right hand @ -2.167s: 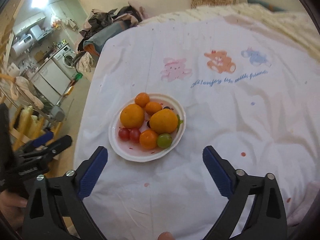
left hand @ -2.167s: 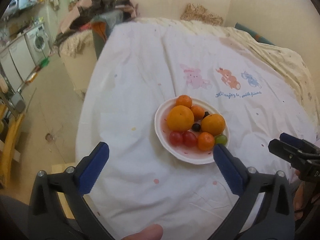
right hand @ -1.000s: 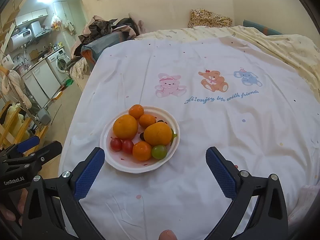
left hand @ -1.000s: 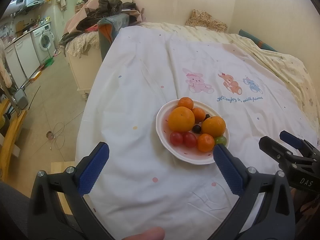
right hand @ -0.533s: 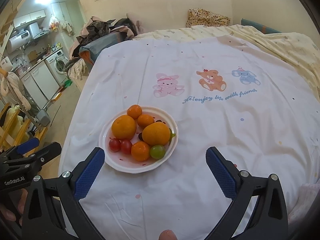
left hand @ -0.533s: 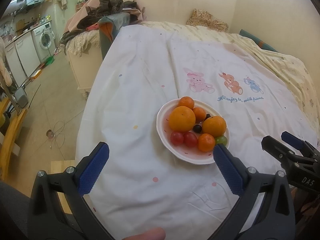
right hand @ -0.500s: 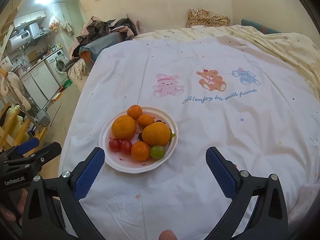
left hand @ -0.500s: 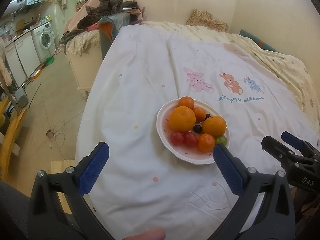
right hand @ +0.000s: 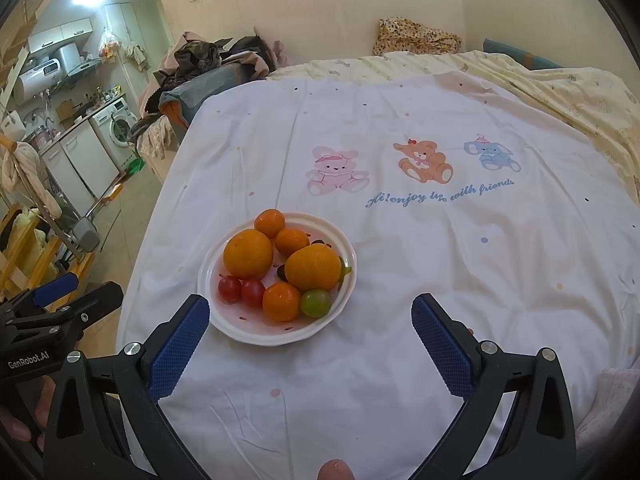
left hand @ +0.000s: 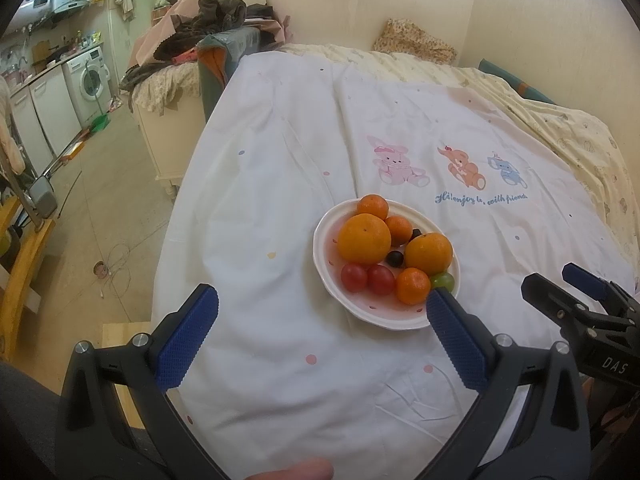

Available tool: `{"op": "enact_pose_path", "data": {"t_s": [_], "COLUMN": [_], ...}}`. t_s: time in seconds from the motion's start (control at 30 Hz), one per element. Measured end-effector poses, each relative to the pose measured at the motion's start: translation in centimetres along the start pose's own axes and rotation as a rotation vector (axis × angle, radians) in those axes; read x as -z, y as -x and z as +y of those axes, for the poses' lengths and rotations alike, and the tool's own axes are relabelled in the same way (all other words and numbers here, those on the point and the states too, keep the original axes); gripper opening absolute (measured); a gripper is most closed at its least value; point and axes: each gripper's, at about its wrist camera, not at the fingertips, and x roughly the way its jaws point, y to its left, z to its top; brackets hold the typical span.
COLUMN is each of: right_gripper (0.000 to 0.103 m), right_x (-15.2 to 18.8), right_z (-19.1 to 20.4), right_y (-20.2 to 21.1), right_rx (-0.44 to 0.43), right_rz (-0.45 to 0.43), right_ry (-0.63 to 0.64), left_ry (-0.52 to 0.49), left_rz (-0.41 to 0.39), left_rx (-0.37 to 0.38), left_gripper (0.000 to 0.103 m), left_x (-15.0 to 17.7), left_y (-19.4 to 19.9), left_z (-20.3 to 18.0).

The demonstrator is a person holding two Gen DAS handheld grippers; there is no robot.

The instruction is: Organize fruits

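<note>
A white plate (left hand: 362,314) (right hand: 276,334) sits on a white bedsheet (left hand: 272,184) with cartoon animals. It carries two big oranges (left hand: 364,239) (right hand: 248,253), three small mandarins (left hand: 413,286) (right hand: 281,301), two red cherry tomatoes (left hand: 354,277) (right hand: 229,289), a green grape (left hand: 444,280) (right hand: 315,303) and dark grapes (left hand: 395,258). My left gripper (left hand: 320,338) is open, hovering in front of the plate. My right gripper (right hand: 310,346) is open too, just short of the plate, and appears at the right edge of the left wrist view (left hand: 568,292). Neither holds anything.
The sheet (right hand: 440,248) spreads wide to the right and behind the plate. A yellow quilt (right hand: 560,92) lies at the far right. A pile of clothes (left hand: 208,12) sits beyond the bed's far left corner. Floor and a washing machine (left hand: 92,76) are to the left.
Both grippers have tilted up slightly since two seconds ago, showing more of the bed; over the last half second the view barely shifts. Both stay open and the fruit has not moved.
</note>
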Motion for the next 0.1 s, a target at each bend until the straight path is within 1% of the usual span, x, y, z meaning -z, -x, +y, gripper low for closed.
{"op": "enact_pose_path", "data": {"t_s": [0.1], "right_gripper": [0.103], "right_x": [-0.07], "right_z": [0.01], "right_y": [0.13], "right_rx": [-0.002], "right_rz": [-0.004], "right_ry": [0.000], "left_ry": [0.003], "left_rz": [-0.001], "left_rx": [0.001], "left_gripper": [0.103], "left_x": [-0.04], "left_y": [0.05], "left_z": [-0.03]}}
